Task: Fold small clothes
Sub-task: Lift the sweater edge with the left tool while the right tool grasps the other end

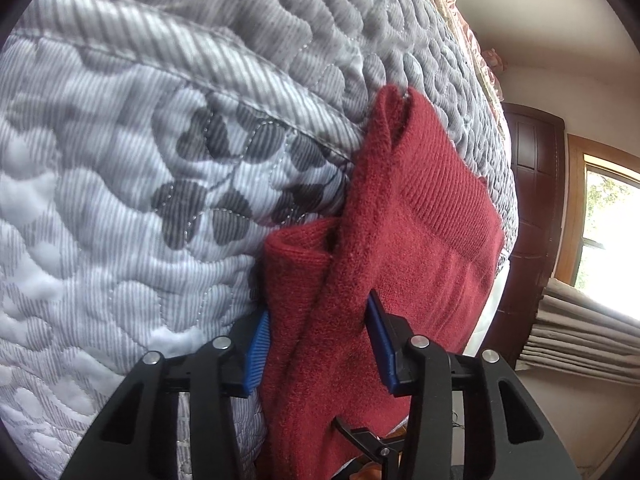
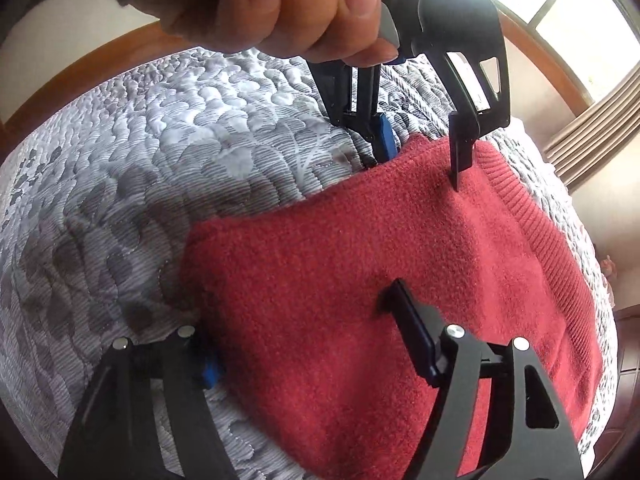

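A dark red knit sweater (image 1: 420, 220) lies on a grey quilted bedspread (image 1: 120, 160). My left gripper (image 1: 318, 308) straddles a bunched fold of it, blue pads partly drawn in with cloth filling the gap between them. In the right wrist view the sweater (image 2: 360, 248) spreads flat, ribbed hem to the right. The left gripper (image 2: 418, 172) stands on its far edge, held by a hand (image 2: 300, 8). My right gripper (image 2: 302, 324) is wide open over the near edge, one finger on the bedspread (image 2: 160, 160), the other above the cloth.
A wooden bed frame (image 2: 100, 60) curves behind the bed. A dark wooden door (image 1: 536, 184), a window (image 1: 608, 232) and pleated curtains (image 1: 580, 340) lie beyond the bed's edge. More bedspread lies to the left of the sweater.
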`<state>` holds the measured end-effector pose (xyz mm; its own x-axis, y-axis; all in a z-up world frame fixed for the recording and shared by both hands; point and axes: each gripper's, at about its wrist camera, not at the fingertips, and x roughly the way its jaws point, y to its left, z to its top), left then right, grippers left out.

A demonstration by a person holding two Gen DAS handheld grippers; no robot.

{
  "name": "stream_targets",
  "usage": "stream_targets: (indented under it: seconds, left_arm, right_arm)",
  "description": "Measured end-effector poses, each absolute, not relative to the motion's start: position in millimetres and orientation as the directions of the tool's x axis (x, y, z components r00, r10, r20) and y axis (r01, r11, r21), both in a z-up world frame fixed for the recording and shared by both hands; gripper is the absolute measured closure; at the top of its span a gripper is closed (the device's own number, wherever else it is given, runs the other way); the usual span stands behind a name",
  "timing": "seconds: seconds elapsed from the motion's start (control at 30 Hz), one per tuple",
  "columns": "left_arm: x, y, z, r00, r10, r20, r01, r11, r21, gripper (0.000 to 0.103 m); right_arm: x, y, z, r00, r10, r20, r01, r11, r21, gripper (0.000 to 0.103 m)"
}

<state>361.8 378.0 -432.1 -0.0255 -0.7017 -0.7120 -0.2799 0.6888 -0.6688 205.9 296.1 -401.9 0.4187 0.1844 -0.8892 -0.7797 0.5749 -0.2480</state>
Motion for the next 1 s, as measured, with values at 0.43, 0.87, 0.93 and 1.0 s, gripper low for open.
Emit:
stream_targets:
  seconds: [0.43,0.87,0.93,1.0]
  left_arm:
    - [358,376,-420,-0.002,-0.695,-0.719,-0.280,0.690,-0.667,0.083]
    - [360,343,-337,0.034,-0.665,-0.746,-0.227,0.722,-0.653,0.086]
    - [359,333,-322,0.040,-0.661,-0.750,-0.213,0.727,-0.652,0.086]
    - [360,324,-308,0.044,-0.654,-0.755,-0.201,0.734,-0.648,0.086]
  right_arm:
    - [207,287,-383,0.379,0.224,-0.898,-0.766,0.621,-0.168,0.079]
    - [214,249,-309,0.390,0.300,-0.871,-0.690,0.722,-0.060,0.089]
    - [214,240,-296,0.397,0.308,-0.865,-0.673,0.738,-0.047,0.089]
    - [215,230,-284,0.401,0.317,-0.859,-0.653,0.757,-0.025,0.089]
